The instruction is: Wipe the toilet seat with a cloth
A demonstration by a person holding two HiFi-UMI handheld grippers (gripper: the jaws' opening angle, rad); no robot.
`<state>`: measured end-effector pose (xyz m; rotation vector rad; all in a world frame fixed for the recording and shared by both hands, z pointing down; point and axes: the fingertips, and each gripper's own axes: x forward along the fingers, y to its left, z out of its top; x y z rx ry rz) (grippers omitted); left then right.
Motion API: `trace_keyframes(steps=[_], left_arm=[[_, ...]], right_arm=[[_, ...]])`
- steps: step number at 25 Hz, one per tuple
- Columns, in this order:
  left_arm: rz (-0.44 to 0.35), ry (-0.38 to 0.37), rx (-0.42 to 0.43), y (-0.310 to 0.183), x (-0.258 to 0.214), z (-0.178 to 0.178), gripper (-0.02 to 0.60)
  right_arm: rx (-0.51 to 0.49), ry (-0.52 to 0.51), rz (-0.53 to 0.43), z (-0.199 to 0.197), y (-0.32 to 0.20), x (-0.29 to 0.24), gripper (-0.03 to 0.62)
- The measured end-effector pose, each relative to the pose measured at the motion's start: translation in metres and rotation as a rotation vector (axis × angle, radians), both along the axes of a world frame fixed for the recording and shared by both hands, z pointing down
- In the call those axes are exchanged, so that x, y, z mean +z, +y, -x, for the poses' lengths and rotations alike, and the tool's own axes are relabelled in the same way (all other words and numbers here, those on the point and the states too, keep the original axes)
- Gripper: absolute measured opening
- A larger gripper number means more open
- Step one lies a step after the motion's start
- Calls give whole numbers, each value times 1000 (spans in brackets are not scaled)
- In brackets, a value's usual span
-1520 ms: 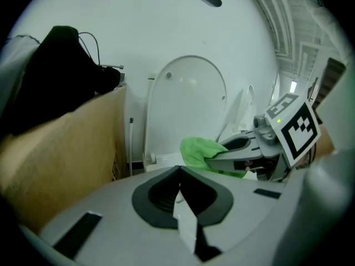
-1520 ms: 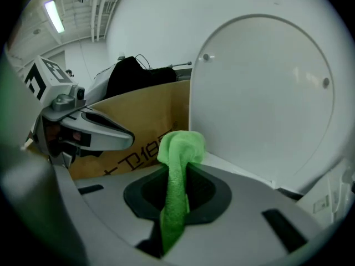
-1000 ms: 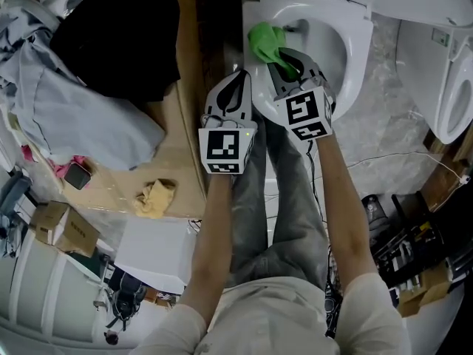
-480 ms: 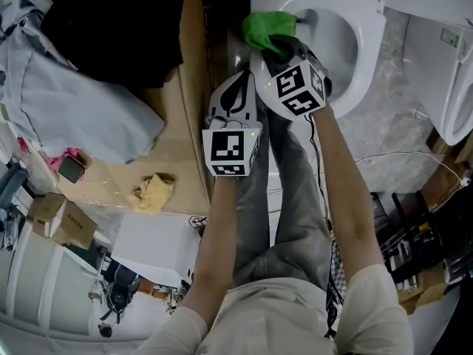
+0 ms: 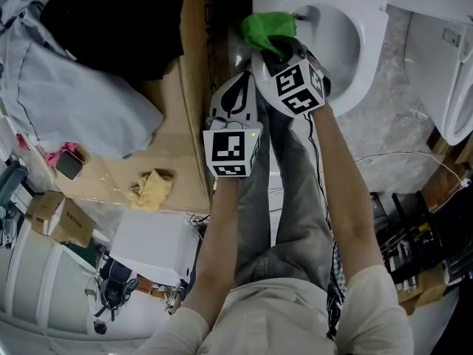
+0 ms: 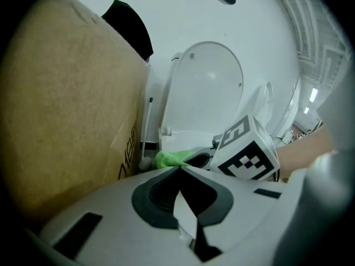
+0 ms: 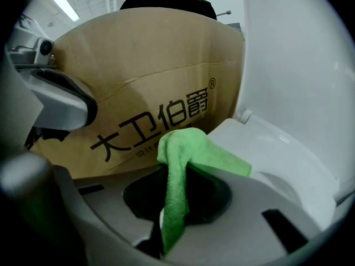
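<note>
Green cloth (image 5: 267, 26), pinched in right gripper (image 5: 284, 52), lies on toilet seat (image 5: 372, 46) — seemingly the wiping step; next, sweep along the rim. Left gripper (image 5: 235, 98) pressed together.

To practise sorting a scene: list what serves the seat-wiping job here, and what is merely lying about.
In use: green cloth, toilet seat, right gripper holding the cloth.
Lying about: large cardboard box, crumpled yellow rag, black fabric.

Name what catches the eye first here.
The bright green cloth stands out, pinched in the right gripper at the rim of the white toilet seat. Next comes the brown cardboard box with bold black print beside the toilet, and the left gripper, shut and empty.
</note>
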<state>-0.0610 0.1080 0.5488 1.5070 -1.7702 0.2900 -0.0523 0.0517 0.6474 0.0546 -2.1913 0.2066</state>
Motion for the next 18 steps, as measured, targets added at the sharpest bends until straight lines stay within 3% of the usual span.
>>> trace_keyframes(steps=[18], left_arm=[[15,-9,4,37,-6,-21,12]], right_arm=[[-47,4,40,-36,61,2,44]])
